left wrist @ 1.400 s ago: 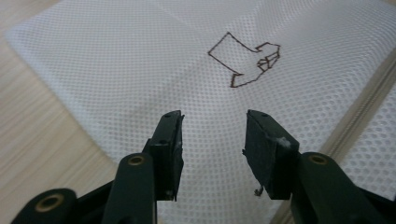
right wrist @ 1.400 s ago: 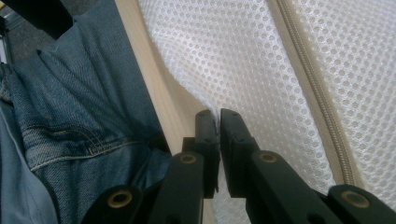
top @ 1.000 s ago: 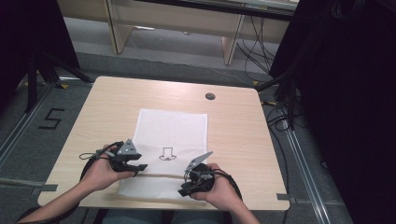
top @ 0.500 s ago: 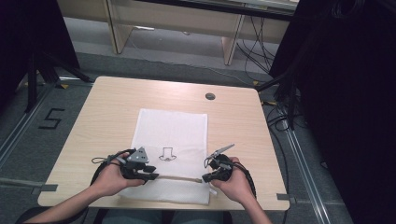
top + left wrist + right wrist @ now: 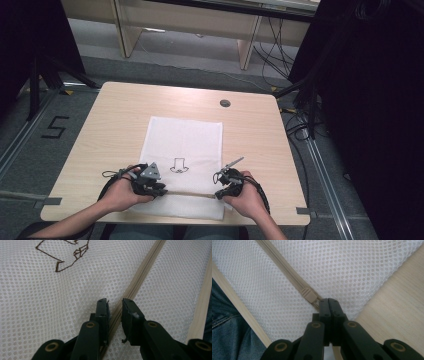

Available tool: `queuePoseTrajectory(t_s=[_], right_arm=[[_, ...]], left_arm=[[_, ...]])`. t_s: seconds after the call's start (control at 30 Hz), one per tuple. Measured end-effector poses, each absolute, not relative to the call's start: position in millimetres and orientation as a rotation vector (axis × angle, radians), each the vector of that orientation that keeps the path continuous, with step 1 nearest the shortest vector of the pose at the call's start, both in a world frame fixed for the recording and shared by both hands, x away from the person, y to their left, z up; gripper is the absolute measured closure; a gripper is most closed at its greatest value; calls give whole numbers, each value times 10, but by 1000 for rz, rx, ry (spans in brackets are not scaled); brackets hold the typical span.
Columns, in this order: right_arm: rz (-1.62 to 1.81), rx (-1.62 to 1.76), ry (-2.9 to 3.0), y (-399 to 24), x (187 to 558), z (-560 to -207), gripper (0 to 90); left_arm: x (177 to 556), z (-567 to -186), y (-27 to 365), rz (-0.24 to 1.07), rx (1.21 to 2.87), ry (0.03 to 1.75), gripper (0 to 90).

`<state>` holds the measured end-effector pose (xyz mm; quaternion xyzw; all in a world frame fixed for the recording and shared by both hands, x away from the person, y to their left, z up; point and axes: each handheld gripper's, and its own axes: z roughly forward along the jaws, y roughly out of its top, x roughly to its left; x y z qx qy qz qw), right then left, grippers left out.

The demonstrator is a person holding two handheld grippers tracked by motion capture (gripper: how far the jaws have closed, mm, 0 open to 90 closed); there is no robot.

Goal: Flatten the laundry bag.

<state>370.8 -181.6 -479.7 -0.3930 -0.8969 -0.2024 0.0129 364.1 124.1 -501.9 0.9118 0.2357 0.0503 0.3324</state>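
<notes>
The white mesh bag (image 5: 182, 160) lay flat on the tabletop (image 5: 115, 112), its long side running away from you and its tan zipper (image 5: 192, 194) crossing the near end from left to right. Laid out that way, the zipper sat right under your two hands, which looks like the reason you worked at the near edge, one tool at each end of it.

Your right tool (image 5: 223, 186) was at the right end of the zipper, near the bag's right edge. Its jaws were pressed fully together, and in the right gripper view (image 5: 328, 300) they met on the zipper tape just behind the slider (image 5: 308, 295), apparently pinching the tape or the slider's pull; which one, the jaws hid.

Your left tool (image 5: 154, 189) sat toward the left end. In the left gripper view (image 5: 115, 305) its jaws stood partly spread, straddling the zipper line with a gap either side, and had just been closing toward it without yet pressing. That reads as an anchor in the making, to keep the bag from sliding while the right hand pulls.
</notes>
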Motion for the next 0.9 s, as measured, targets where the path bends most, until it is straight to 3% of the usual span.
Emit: queuePoseTrajectory(t_s=[0.4, 0.47, 0.6, 0.9], right_arm=[[-612, -1197, -2797, -1782, 3655, -4803, 900], [-636, -1229, -2781, -1801, 3642, -4775, 850], [-734, -1258, -2805, -1865, 3643, -4702, 821], [-935, -1389, -2779, -2055, 3695, -4652, 743]], left_arm=[[3623, -4997, 1271, 138, 2413, 588, 744], [3632, -4961, 1277, 165, 2400, 561, 696], [3615, -4957, 1249, 158, 2304, 624, 653], [3649, -4965, 1249, 171, 2274, 625, 535]])
